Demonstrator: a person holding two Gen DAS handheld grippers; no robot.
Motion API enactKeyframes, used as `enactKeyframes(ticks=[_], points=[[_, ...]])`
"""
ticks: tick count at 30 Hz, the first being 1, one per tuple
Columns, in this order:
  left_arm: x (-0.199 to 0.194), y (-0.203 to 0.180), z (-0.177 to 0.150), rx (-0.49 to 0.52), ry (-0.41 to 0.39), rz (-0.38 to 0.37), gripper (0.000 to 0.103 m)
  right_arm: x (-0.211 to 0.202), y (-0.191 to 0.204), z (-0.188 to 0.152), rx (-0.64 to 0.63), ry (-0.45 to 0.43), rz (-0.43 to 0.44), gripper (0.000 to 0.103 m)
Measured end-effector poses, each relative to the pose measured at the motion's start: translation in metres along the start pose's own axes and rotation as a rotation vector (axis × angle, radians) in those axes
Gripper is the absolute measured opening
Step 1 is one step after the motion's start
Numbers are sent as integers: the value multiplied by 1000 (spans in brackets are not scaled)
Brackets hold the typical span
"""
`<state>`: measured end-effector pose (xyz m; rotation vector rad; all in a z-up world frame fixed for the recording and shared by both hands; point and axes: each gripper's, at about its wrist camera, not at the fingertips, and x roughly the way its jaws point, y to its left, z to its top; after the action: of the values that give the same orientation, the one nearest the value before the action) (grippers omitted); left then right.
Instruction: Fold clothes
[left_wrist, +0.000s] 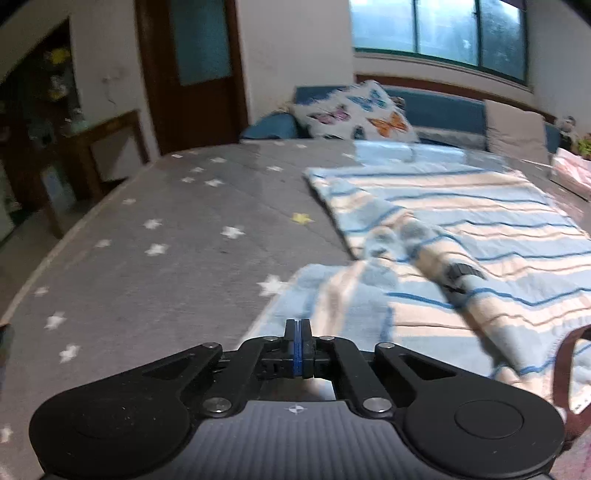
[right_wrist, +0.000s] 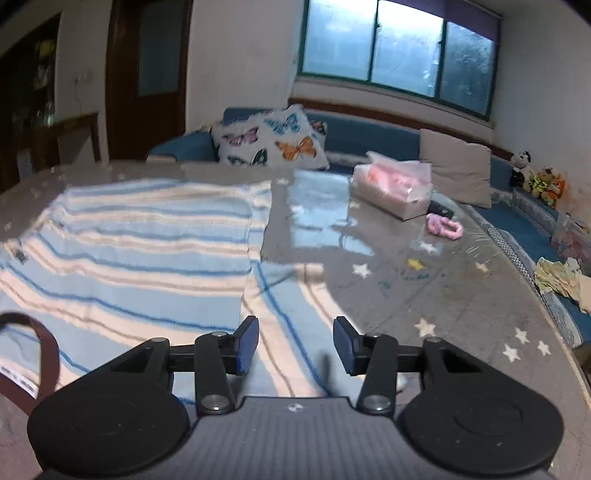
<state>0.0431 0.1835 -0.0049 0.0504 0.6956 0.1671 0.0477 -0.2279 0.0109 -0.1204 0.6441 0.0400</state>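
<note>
Striped sweater (right_wrist: 129, 251) lies flat on the grey desk (right_wrist: 424, 295). Left gripper (left_wrist: 297, 325) fingers are together, empty; right gripper (right_wrist: 295, 341) fingers stand apart over the sleeve (right_wrist: 291, 306). Pinch 1 sleeve edge, fold inward.

This was a home living room: beyond the tongs stood a blue sofa (right_wrist: 369, 136) with a butterfly cushion (right_wrist: 273, 140), soft toys (right_wrist: 543, 181) at the right, a wooden door (left_wrist: 192, 74) at the left.

Fuzzy knit striped sweater (left_wrist: 461, 229), glossy table cover (right_wrist: 461, 295)
</note>
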Motion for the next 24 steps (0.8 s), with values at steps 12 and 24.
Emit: enactKeyframes(ticks=[12,24], points=[[-16,28,-5,-81,37,-14,33,13,-6,-14,26,47,-15,54],[-10,25,-14,-80,58,-64,15,12,-9,-16,39,40,-31,65]])
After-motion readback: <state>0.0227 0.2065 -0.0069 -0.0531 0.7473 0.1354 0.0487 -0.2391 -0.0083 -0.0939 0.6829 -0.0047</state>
